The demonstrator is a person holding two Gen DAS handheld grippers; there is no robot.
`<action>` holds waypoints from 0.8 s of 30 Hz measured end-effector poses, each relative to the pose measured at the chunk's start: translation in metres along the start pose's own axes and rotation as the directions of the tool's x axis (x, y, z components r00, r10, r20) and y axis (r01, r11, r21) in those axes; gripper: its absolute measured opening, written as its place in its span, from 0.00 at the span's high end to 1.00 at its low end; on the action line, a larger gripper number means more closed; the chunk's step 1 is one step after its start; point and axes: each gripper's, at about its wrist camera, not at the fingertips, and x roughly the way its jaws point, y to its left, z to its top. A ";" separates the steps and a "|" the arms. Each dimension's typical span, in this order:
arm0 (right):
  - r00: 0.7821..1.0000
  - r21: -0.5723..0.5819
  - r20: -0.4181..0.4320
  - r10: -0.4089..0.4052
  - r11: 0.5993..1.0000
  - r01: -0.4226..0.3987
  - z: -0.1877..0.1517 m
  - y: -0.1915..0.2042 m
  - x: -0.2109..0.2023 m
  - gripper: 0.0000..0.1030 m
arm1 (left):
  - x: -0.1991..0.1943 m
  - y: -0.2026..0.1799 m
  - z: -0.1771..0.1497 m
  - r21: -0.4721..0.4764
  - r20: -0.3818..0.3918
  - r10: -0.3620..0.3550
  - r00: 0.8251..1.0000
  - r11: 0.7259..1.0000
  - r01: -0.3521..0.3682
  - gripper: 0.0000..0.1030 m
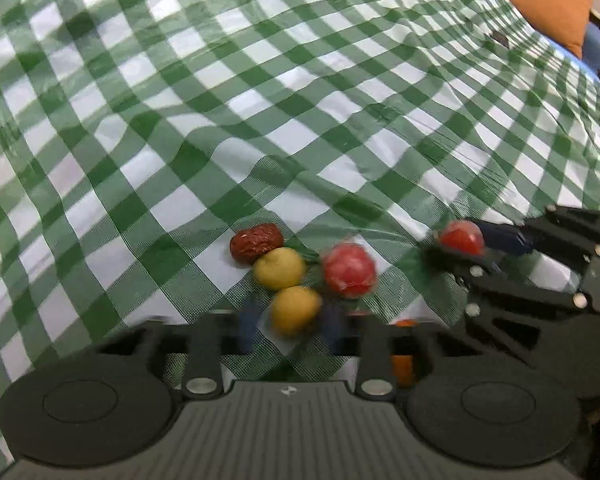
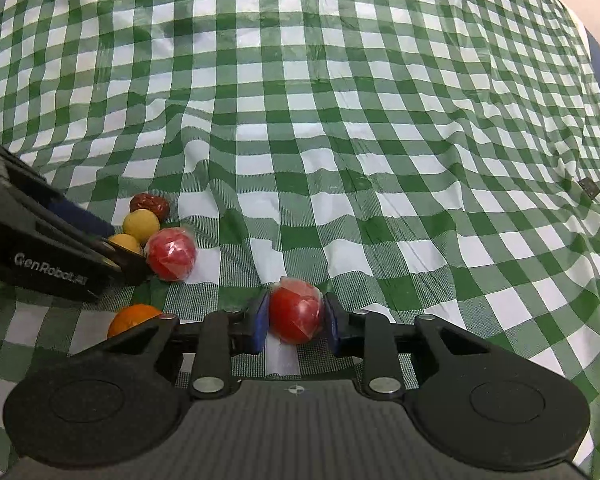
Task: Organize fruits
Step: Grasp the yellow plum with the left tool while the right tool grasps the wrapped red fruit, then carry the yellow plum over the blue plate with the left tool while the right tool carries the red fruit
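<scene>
Both hand-held grippers are gripping fruit for sorting.
Left hand-held gripper (image 1: 288,320) is clamping a yellow fruit (image 1: 295,309); right hand-held gripper (image 2: 296,316) is squeezing a red fruit (image 2: 296,310); each likely needs lifting clear next.

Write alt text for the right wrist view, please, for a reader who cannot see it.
The right gripper clamps a wrapped red fruit over a green checked tablecloth. At left, the left gripper reaches a cluster of two yellow fruits, another wrapped red fruit, a jujube and an orange.
</scene>
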 end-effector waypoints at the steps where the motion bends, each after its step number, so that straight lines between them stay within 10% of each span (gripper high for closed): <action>1: 1.000 0.008 0.012 -0.006 1.000 0.006 0.000 -0.001 0.000 0.72 | -0.003 -0.002 -0.002 0.002 0.006 0.013 1.000 1.000 -0.013 0.73; 12: 0.984 0.063 0.128 -0.127 0.991 0.119 0.006 -0.010 -0.028 0.72 | -0.109 0.037 -0.053 -0.270 -0.018 0.170 0.985 0.948 -0.169 0.73; 24: 0.967 -0.037 0.120 0.225 0.974 -0.222 0.007 0.044 -0.181 0.72 | -0.260 0.035 -0.148 -0.454 -0.037 0.239 0.970 0.861 -0.230 0.73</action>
